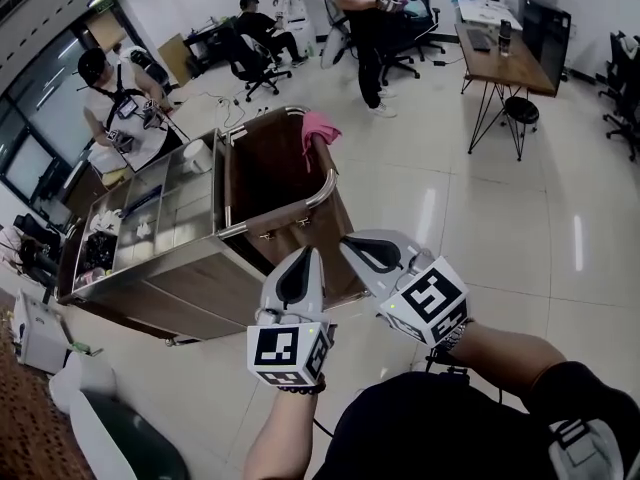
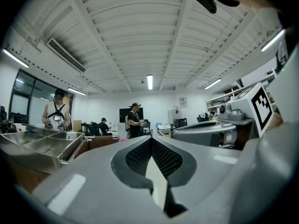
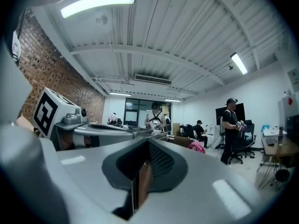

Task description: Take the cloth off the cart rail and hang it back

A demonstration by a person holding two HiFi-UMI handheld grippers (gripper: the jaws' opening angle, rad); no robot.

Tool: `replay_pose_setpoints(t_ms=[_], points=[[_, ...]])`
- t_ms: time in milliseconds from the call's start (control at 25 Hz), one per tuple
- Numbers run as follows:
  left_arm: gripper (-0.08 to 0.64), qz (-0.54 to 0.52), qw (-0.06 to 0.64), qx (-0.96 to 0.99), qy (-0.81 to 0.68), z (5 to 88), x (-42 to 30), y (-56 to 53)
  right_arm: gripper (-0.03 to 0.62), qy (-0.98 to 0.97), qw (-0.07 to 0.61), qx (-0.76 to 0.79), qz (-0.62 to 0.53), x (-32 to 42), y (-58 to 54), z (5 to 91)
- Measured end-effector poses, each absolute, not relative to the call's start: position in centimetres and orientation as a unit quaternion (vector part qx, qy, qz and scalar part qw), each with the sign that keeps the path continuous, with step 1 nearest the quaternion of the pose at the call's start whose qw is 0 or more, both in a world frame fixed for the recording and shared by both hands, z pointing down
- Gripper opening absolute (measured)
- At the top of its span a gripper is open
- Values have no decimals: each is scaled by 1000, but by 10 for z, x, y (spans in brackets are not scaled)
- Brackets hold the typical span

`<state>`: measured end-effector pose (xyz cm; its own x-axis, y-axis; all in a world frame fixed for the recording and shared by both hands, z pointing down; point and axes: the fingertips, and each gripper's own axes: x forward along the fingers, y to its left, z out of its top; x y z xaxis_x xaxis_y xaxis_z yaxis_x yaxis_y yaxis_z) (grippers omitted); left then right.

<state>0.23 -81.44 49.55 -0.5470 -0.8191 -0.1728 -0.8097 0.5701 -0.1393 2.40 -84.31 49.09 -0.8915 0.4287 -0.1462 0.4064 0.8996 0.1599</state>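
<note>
Left hand-held gripper (image 2: 150, 140) with jaws together and empty, steel cart trays (image 2: 42, 146) at left, standing person (image 2: 134, 121) beyond

Open floor (image 1: 450, 198) lies right of the cart (image 1: 190, 268), whose near rail (image 1: 325, 190) stands before the pink cloth (image 1: 320, 126).

Bright, even light falls from ceiling strip lamps (image 3: 98, 3), leaving pale streaks of glare on the glossy floor (image 1: 578, 243) at the head view's right. Both gripper views bow the ceiling beams and darken to black at the corners. The left gripper (image 2: 151, 140) and right gripper (image 3: 147, 140), close to the lens, look soft.
</note>
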Motion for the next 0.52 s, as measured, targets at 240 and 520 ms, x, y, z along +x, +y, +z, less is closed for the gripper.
replay_pose_setpoints(t_ms=[240, 520], points=[[3, -18, 108, -465, 879, 498, 7, -804, 0, 972, 87, 210, 63, 32, -832, 492], [3, -23, 110, -471, 875, 499, 4, -802, 0, 973, 87, 206, 65, 28, -827, 492]])
